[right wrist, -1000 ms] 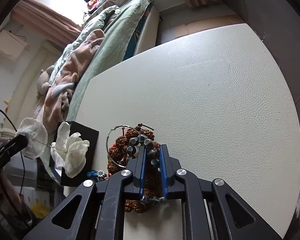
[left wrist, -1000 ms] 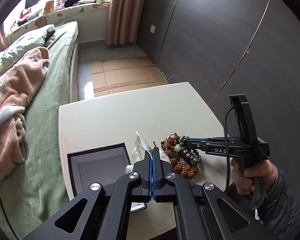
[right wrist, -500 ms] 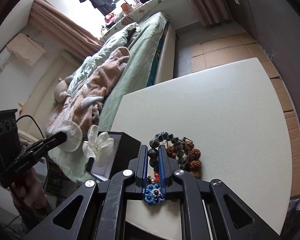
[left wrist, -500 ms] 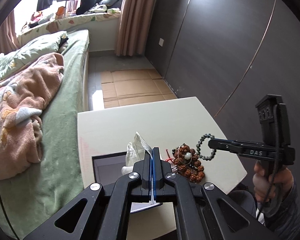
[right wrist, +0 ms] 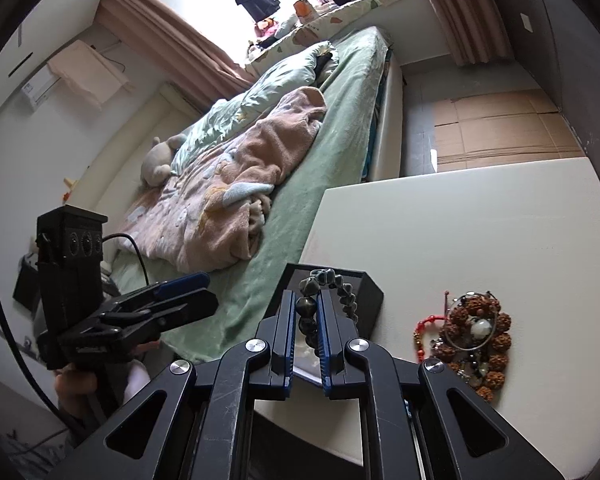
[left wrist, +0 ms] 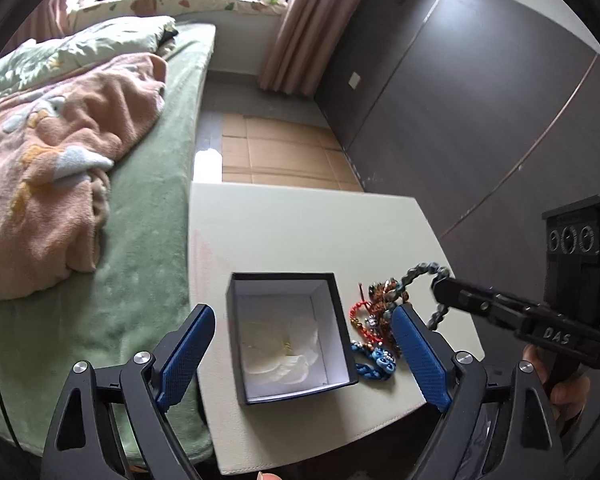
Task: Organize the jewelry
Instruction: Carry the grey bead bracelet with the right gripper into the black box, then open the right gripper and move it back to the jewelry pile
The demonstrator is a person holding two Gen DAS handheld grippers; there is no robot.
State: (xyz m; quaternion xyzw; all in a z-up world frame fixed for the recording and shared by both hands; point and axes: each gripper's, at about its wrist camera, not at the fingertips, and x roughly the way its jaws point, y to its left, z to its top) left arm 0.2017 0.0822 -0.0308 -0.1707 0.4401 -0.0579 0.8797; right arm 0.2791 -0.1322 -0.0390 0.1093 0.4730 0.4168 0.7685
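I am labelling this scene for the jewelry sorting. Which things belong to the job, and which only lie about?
Belong to the job:
- dark bead bracelet, held in the right tool
- open box
- jewelry pile
- left tool, open

Lying about:
- pink blanket
- plush toy
- floor cardboard

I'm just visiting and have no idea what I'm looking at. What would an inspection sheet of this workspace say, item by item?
Surface: pale cream table, beside a bed.
Job's things: open dark box with white flower earrings inside; jewelry pile of brown beads, red cord and blue bracelet on the table next to it; dark bead bracelet lifted in the air.
Clutter: nothing seen on the table besides the jewelry.
Grippers: left gripper open above the box; right gripper shut on the dark bead bracelet.
Cables: black cable from the left gripper's housing.
Surroundings: green bed, pink blanket, cardboard on the floor, dark wall panels, curtains.
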